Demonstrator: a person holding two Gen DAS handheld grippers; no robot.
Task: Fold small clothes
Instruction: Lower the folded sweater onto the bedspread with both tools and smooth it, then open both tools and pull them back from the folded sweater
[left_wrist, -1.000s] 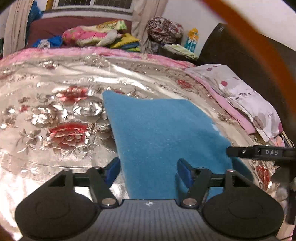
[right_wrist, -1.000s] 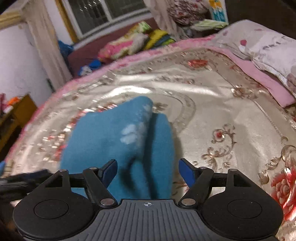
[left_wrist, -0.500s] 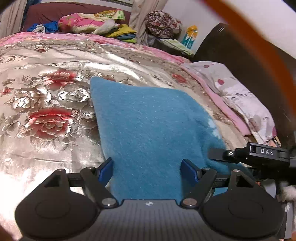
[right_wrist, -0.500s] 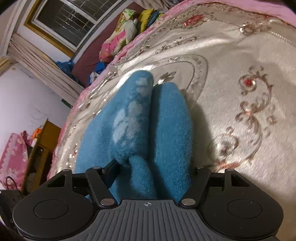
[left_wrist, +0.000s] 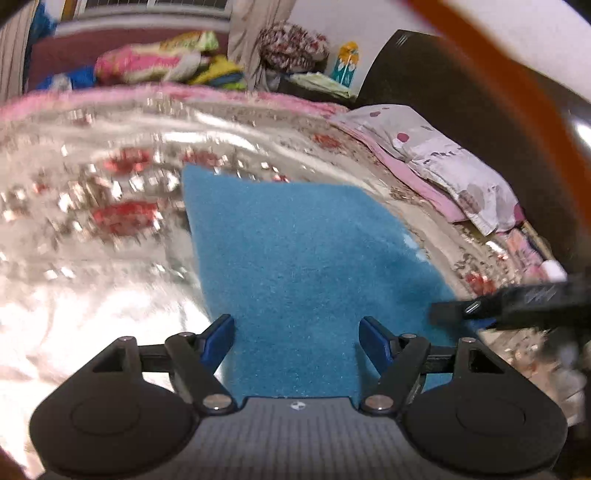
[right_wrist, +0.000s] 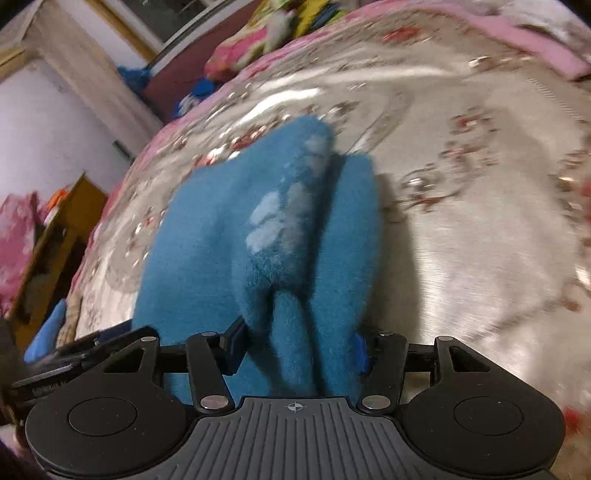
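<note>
We see a fluffy blue garment (left_wrist: 303, 258) bunched lengthwise; our right gripper (right_wrist: 295, 343) closes around its folds, our left gripper (left_wrist: 297, 332) narrows slightly, straddling its flat edge without pinching.

Fuzzy teal-blue garment (left_wrist: 303, 258) with pale patches, on a shiny silver bedspread (left_wrist: 92, 229) patterned with what look like red flowers.
</note>
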